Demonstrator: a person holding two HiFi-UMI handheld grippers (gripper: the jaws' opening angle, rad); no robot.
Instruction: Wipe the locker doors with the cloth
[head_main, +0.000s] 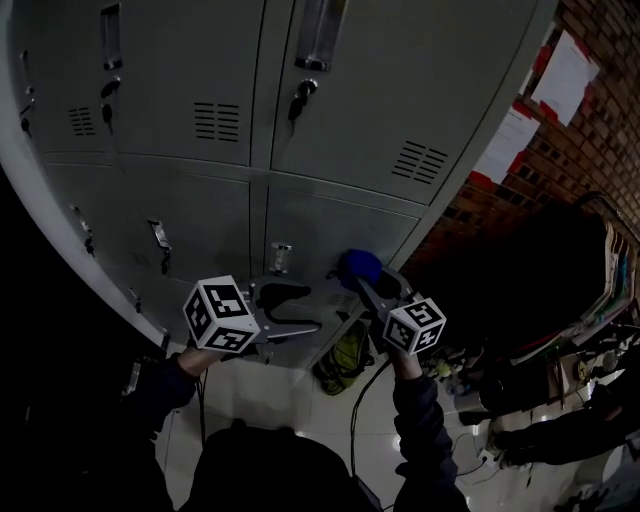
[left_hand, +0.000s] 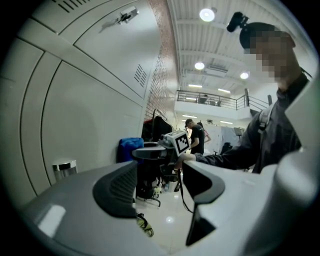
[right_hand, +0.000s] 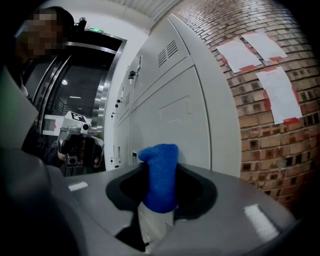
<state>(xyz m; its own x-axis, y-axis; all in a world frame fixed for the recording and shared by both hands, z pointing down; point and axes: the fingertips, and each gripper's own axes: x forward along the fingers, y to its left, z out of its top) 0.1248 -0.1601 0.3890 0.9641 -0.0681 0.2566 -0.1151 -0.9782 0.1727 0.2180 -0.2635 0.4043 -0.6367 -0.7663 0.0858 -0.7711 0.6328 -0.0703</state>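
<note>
By locker doors (head_main: 190, 215) and brick wall (head_main: 600, 135), right gripper (head_main: 370, 295) clamps cloth (right_hand: 160, 175).

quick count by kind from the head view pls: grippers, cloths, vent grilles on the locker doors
grippers: 2, the left gripper open, the right gripper shut on the cloth
blue cloth: 1
vent grilles on the locker doors: 3
total: 6

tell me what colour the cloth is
Blue. The cloth shows best in the right gripper view, pinched between the right gripper's jaws.
</note>
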